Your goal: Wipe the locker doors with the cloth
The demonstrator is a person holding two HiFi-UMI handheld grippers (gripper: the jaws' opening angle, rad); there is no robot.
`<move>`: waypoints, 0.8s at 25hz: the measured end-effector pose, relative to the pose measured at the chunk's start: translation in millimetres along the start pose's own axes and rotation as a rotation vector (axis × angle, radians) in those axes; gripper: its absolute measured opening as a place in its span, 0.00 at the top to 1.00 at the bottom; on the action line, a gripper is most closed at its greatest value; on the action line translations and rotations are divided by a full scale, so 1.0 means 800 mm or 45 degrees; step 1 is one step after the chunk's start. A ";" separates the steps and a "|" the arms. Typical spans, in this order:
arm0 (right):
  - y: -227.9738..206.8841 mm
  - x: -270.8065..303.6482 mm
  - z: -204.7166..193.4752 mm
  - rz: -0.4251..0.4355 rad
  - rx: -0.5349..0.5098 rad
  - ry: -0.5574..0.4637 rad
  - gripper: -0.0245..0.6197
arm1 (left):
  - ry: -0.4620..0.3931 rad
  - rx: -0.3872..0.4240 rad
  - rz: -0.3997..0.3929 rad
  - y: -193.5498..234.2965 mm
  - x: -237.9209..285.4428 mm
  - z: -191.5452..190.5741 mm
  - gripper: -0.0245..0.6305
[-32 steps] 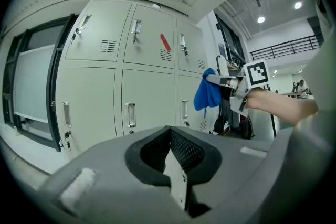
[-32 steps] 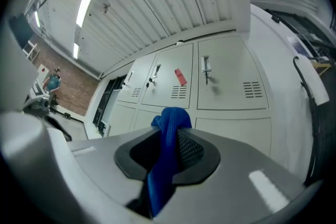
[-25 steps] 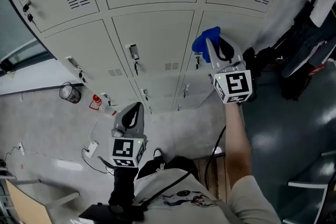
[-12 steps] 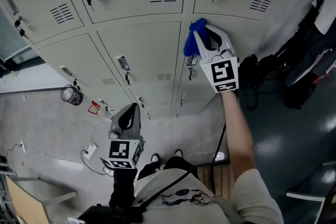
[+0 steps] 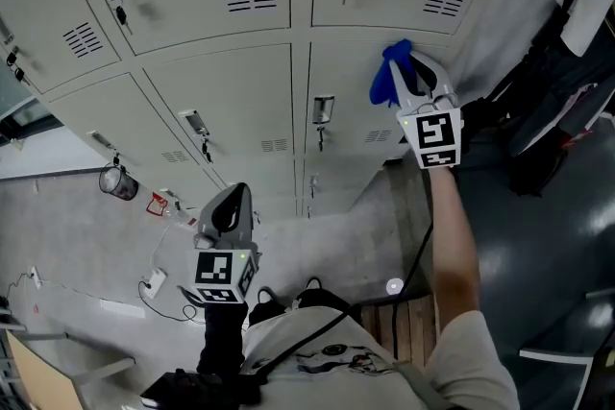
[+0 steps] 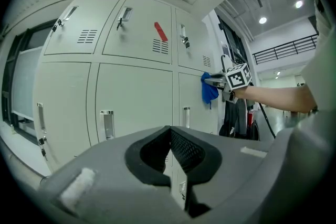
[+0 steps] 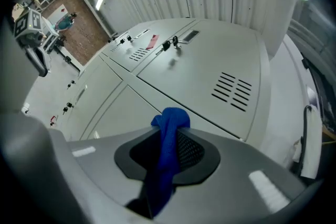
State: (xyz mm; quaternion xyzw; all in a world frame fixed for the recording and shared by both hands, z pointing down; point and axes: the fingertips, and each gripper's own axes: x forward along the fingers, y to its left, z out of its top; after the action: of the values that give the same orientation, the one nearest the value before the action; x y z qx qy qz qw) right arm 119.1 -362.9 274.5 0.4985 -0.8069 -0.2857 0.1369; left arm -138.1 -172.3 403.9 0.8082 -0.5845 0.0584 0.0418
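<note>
Head view is showing the left gripper [image 5: 231,209] hanging low beside the person's body, well apart from the lockers; its jaws are meeting with nothing between them, as the left gripper view is making plain. Further out, the right gripper [image 5: 402,77] is reaching at arm's length; its jaws are clamping a bunched blue cloth [image 5: 386,78], which is poking out past the tips. The cloth is sitting at the top of the lower right pale grey metal locker door [image 5: 370,125]; whether it is touching or just beside, I cannot tell. Wiping seems to be in hand; the next move is likely calling for pressing the cloth flat and sweeping across, clear of the metal handle plate with its hanging key [image 5: 323,110].
</note>
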 end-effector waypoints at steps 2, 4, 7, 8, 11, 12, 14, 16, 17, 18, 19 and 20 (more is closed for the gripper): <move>-0.024 -0.010 -0.020 -0.040 0.003 0.038 0.86 | 0.009 -0.014 -0.018 -0.008 0.006 0.000 0.97; -0.046 -0.019 -0.038 -0.077 0.002 0.069 0.86 | 0.010 -0.017 -0.027 -0.013 0.011 0.000 0.97; -0.068 -0.029 -0.053 -0.121 0.012 0.103 0.86 | 0.009 -0.014 -0.039 -0.017 0.017 0.001 0.97; -0.070 -0.033 -0.054 -0.133 0.028 0.103 0.86 | 0.008 -0.012 -0.041 -0.018 0.018 0.002 0.97; -0.059 -0.042 -0.038 -0.119 0.122 0.031 0.86 | 0.008 -0.006 -0.039 -0.018 0.019 0.003 0.97; -0.047 -0.044 -0.028 -0.096 0.152 -0.001 0.86 | 0.009 -0.004 -0.037 -0.018 0.019 0.004 0.97; -0.015 -0.044 -0.006 -0.034 0.209 -0.063 0.86 | 0.015 -0.001 -0.032 -0.018 0.019 0.003 0.97; 0.025 -0.040 0.015 0.035 0.264 -0.117 0.86 | 0.021 -0.001 -0.025 -0.017 0.017 0.001 0.97; 0.047 -0.037 0.024 0.073 0.285 -0.137 0.86 | 0.023 -0.002 -0.022 -0.016 0.016 0.000 0.97; 0.070 -0.032 0.032 0.112 0.299 -0.153 0.86 | 0.025 -0.001 -0.017 -0.015 0.015 0.000 0.97; 0.092 -0.025 0.039 0.150 0.308 -0.164 0.86 | 0.027 0.000 -0.012 -0.013 0.013 -0.001 0.97; 0.113 -0.018 0.043 0.183 0.312 -0.169 0.86 | 0.029 0.002 -0.007 -0.012 0.012 -0.001 0.97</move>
State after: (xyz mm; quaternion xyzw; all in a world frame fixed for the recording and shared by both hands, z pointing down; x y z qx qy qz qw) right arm 43.0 -308.9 301.9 0.4325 -0.8766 -0.2069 0.0413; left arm -126.0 -177.9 406.3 0.8091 -0.5817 0.0680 0.0481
